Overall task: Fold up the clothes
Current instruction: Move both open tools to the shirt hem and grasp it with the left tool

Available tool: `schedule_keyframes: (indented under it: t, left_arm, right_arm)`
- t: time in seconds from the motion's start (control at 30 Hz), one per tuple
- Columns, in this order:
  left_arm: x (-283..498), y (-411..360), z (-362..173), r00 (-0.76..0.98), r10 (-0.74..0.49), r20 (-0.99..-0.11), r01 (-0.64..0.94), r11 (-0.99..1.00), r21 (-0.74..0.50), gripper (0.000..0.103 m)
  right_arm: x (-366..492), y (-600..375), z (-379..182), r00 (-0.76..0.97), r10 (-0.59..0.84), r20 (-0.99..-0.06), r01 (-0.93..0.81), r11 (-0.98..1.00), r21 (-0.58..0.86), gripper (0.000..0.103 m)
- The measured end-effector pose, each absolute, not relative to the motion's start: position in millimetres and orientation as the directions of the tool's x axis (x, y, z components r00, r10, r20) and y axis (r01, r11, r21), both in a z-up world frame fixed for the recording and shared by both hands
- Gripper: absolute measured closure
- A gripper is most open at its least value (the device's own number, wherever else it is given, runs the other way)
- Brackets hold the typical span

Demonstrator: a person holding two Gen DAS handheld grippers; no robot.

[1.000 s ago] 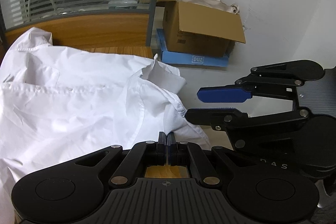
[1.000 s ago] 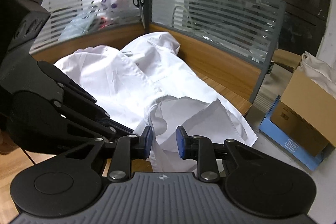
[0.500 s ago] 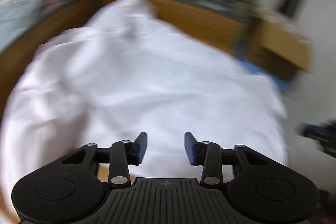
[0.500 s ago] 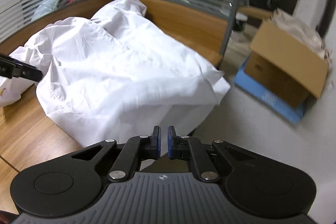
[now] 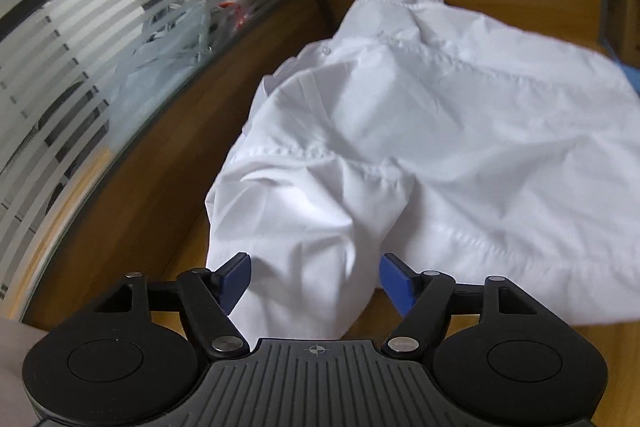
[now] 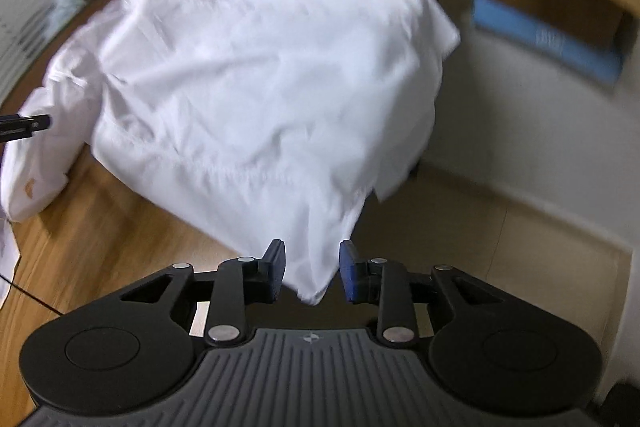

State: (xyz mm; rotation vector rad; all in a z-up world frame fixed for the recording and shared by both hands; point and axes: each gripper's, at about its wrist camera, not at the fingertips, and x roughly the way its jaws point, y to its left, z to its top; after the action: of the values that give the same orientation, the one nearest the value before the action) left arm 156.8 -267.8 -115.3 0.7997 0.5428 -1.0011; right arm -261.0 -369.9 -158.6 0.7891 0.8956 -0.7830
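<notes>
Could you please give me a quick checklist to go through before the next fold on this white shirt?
1. Left gripper open and free of cloth: ok; its jaws stand wide, with the white shirt lying between and beyond them, not pinched.
2. Right gripper open: ok; a hanging corner of the shirt sits between its blue fingers, unclamped.
3. Shirt fully on the wooden desk: not ok; one side droops over the desk's edge toward the floor.
4. Shirt lying flat: not ok; it is bunched and creased.
5. Collar and sleeve positions known: cannot tell; the right wrist view is blurred.
</notes>
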Motion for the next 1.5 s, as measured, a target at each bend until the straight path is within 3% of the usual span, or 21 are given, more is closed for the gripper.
schedule_keyframes:
  t: [0.17, 0.63, 0.83, 1.07, 1.2, 1.27, 1.3, 1.33, 1.4, 1.5]
  left_arm:
    - [157.5, -272.1, -133.6, 0.437, -0.514, -0.738, 0.899, 0.238, 0.367, 0.026]
    - [134.5, -305.1, -128.8, 0.429, -0.628, -0.649, 0.857, 0.057, 0.511, 0.022]
    - [130.6, -325.6, -153.7, 0.445, -0.579, -0.683, 0.832, -0.017, 0.555, 0.023]
    - [143.8, -329.5, -165.3, 0.495, -0.523, -0.694, 0.816, 0.005, 0.578, 0.046]
    - [151.4, -329.7, -162.8, 0.5, -0.514, -0.698, 0.821, 0.023, 0.571, 0.062]
    - [154.8, -330.2, -160.1, 0.501, -0.509, -0.7, 0.825, 0.036, 0.564, 0.074]
    - [157.4, -330.8, -157.9, 0.499, -0.506, -0.703, 0.832, 0.051, 0.553, 0.079]
    - [160.0, -331.1, -154.8, 0.497, -0.505, -0.706, 0.838, 0.069, 0.541, 0.086]
    - [165.1, -331.9, -146.4, 0.492, -0.51, -0.705, 0.849, 0.104, 0.517, 0.092]
    - [169.2, -331.0, -126.3, 0.513, -0.546, -0.663, 0.839, 0.153, 0.523, 0.096]
  right_arm:
    - [-256.7, -375.5, -183.3, 0.389, -0.235, -0.891, 0.88, 0.382, 0.283, 0.069]
    - [-277.1, -437.5, -181.1, 0.514, -0.204, -0.833, 0.838, 0.329, 0.436, 0.069]
    - [-285.0, -460.6, -189.7, 0.565, -0.169, -0.807, 0.81, 0.297, 0.505, 0.063]
    - [-297.5, -469.2, -225.7, 0.639, -0.085, -0.764, 0.766, 0.155, 0.624, 0.061]
    - [-307.9, -469.0, -242.8, 0.666, -0.064, -0.743, 0.746, 0.056, 0.664, 0.042]
    - [-310.1, -469.2, -247.3, 0.684, -0.064, -0.727, 0.729, 0.03, 0.683, 0.042]
    - [-310.5, -470.0, -248.8, 0.699, -0.065, -0.712, 0.714, 0.017, 0.7, 0.047]
    - [-310.1, -471.3, -248.8, 0.718, -0.067, -0.693, 0.695, 0.011, 0.719, 0.07]
    - [-308.4, -474.1, -244.9, 0.747, -0.077, -0.661, 0.663, 0.011, 0.748, 0.093]
    - [-308.0, -476.4, -219.3, 0.777, -0.123, -0.617, 0.627, 0.072, 0.776, 0.098]
